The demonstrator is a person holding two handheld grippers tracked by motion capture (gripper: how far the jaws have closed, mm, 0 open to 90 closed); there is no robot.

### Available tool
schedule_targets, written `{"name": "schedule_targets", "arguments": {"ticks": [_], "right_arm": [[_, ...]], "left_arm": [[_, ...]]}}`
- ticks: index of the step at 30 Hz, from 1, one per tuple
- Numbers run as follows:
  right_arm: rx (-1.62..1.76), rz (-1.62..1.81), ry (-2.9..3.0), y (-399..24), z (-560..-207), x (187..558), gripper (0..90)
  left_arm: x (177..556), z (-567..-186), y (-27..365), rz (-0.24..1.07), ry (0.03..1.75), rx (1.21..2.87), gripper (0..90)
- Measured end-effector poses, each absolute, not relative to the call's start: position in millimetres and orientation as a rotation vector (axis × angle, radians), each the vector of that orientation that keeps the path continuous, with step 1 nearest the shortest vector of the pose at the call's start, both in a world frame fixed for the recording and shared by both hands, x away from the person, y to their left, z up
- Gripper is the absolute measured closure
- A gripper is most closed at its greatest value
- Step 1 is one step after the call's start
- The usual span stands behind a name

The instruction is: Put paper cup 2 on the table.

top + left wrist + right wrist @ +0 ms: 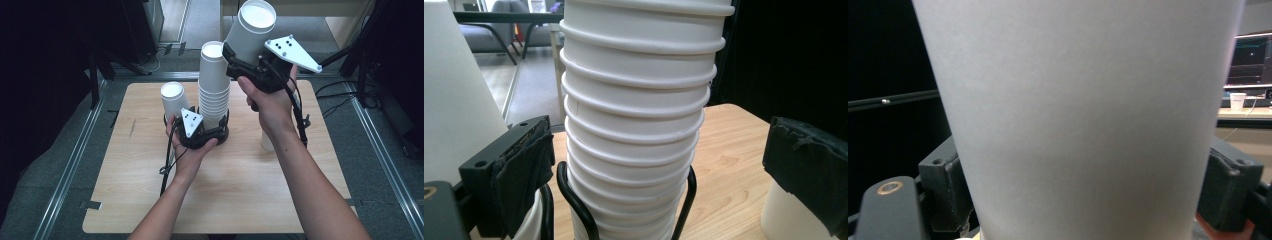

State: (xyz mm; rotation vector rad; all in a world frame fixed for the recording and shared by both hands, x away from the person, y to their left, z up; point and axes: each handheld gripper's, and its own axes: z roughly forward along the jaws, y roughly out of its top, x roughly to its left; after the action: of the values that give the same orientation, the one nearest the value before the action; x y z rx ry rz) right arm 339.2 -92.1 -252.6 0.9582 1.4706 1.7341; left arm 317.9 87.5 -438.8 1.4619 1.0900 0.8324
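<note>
right claw (248, 56): clamped on a single white paper cup (252, 29), upside down, base on top, tilted a bit away from me, lifted well clear of the counter (235, 200).
left claw (200, 131): wide, pads not pressing anything; the cup stack's foot sits between them in the left claw view.
cup stack (214, 82): upright in a black wire holder (574, 205), below and to the left of my right claw.
long axis: the stack runs straight up, my held cup leans off that line.
nearer hand: the left one, right at the stack's foot.
my guess: this cup just got pulled off the stack, so next I set it down on the counter.
</note>
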Motion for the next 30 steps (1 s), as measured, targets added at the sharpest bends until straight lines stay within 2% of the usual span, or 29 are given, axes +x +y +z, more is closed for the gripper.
{"name": "schedule_targets", "arguments": {"ticks": [16,30], "right_arm": [[0.995,1.689,1.462,-133.2,-281.8,319.7,14.3],[0.954,1.589,1.542,-143.1,-333.3,294.1,14.2]], "left_arm": [[294.7,-445.9,93.3,0.77,1.064,1.492,0.0],[267.7,-458.0,105.7,0.7,1.067,1.496,0.0]]}}
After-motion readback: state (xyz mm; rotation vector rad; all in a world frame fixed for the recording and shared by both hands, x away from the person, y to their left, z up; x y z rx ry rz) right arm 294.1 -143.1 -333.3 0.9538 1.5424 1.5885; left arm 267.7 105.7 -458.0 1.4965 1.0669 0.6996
